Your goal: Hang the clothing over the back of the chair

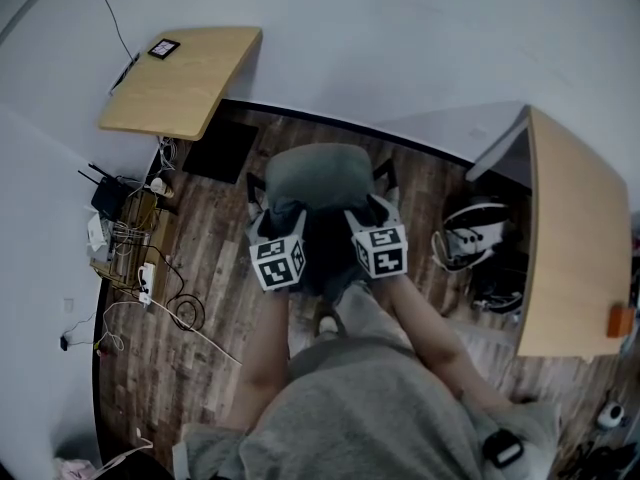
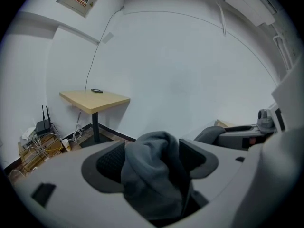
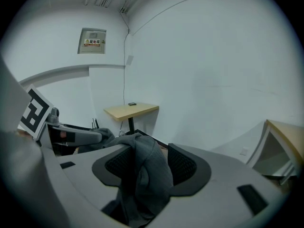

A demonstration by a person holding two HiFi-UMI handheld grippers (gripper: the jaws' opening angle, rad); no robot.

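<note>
Grey clothing [image 1: 318, 173] lies draped over the top of a dark chair [image 1: 325, 253] right below me. My left gripper [image 1: 272, 218] and right gripper [image 1: 368, 213] sit side by side at the garment's near edge. In the left gripper view a bunched fold of the clothing [image 2: 152, 184] stands between the widely spread jaws of the left gripper [image 2: 154, 163]; the ribbed pads [image 2: 110, 163] show beside it and do not squeeze it. The right gripper [image 3: 149, 167] looks the same, with a loose fold of clothing [image 3: 142, 184] hanging between its spread jaws.
A small wooden table [image 1: 185, 78] with a dark device [image 1: 163, 48] stands at the far left wall. A larger desk [image 1: 575, 238] runs along the right, with a white-and-black object [image 1: 470, 233] under it. Cables and a router [image 1: 125, 233] clutter the floor at left.
</note>
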